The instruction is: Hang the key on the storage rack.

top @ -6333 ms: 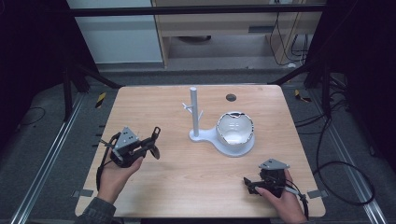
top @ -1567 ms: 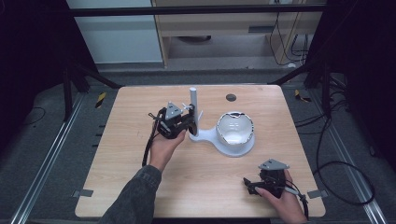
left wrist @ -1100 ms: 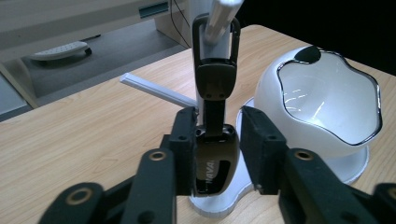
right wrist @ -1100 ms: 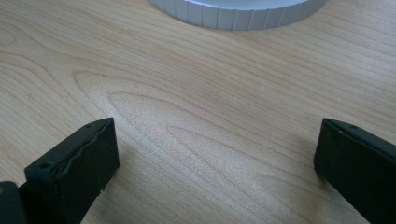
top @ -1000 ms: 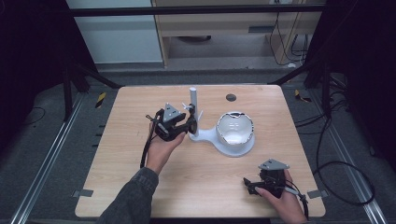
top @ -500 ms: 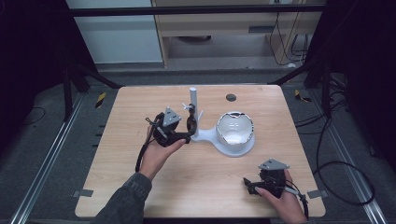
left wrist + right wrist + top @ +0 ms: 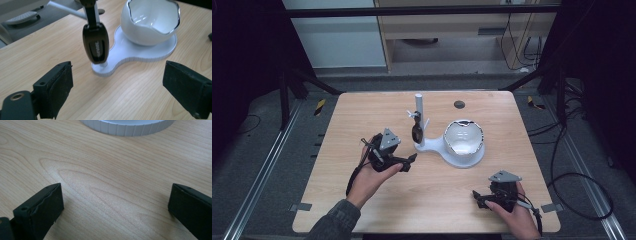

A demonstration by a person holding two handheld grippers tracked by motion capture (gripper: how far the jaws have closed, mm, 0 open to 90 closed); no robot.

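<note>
Lettering on hanging black fob (image 7: 95,46)

Jaws wide apart over table (image 7: 112,177), white base (image 7: 127,126) ahead

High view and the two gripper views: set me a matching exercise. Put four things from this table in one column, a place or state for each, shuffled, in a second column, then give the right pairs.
Things:
1. black key fob
2. white bowl
3. left gripper
4. right gripper

Places or states:
A. sits on the round end of the white stand's base
B. open and bare, resting near the table's front right corner
C. hangs from a peg on the stand's post
D. open and bare, just short of the stand, jaws just opened

Pairs: 1-C, 2-A, 3-D, 4-B
</note>
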